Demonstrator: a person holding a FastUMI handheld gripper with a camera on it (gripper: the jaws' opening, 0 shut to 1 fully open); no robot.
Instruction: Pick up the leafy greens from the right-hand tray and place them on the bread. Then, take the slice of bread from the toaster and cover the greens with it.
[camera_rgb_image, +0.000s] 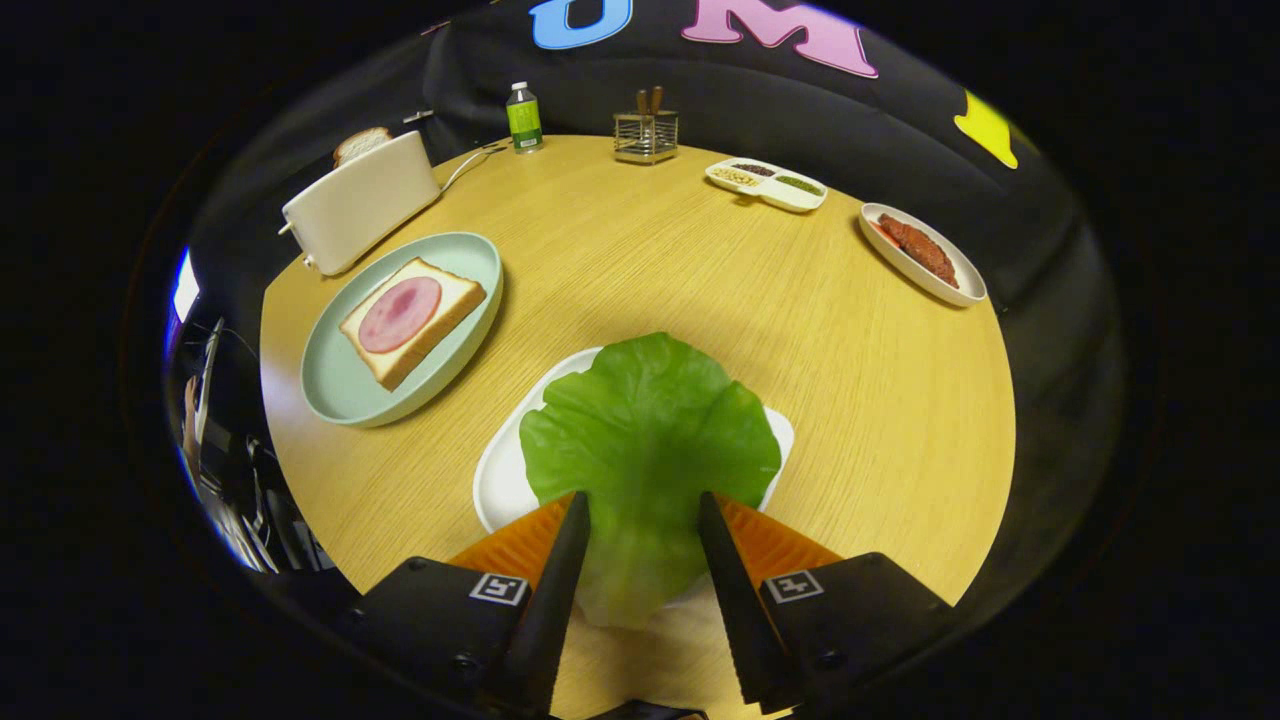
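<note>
Toaster (362, 202): a cream white, boxy toaster stands at the far left of the round wooden table (880, 400), with one slice of bread (361, 144) upright in its slot.
Plate (340, 385): a pale green round plate lies just in front of the toaster; on it lies a square slice of white bread (440, 312) with a pink round slice of ham (400, 313) on top.
Leafy greens: one large green lettuce leaf (648, 430) lies over a small white tray (505, 470), to the right of the plate.
Gripper (640, 508): its fingers stand apart at both sides of the pale stem end of the leaf; I cannot tell if they press on it.
Far right: a white divided dish (768, 184) and a white oval dish (925, 254) with dark red meat.
</note>
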